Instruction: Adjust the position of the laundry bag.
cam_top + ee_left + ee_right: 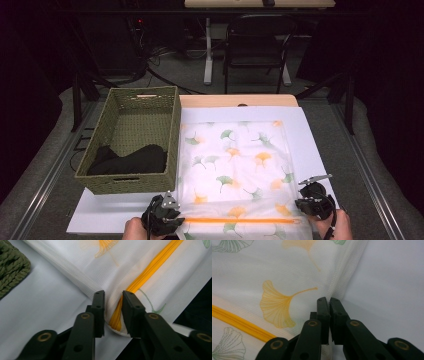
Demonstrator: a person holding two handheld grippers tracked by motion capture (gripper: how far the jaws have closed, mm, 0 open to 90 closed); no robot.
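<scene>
I have my left gripper (pixel 113 296) clamped on the mesh laundry bag's (pixel 235 160) zipper (pixel 240 220) end at 7 o'clock, my right gripper (pixel 329 301) pinching its 5 o'clock edge.

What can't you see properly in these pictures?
- The dark cloth in the basket: high view, the near wall hides its lower part, and it is too dark to tell what it is.
- Inside the leaf-print bag: the cloudy mesh hides any contents.
- The bag's near edge: cut off by the picture's bottom.
- The zipper pull: not made out.
</scene>
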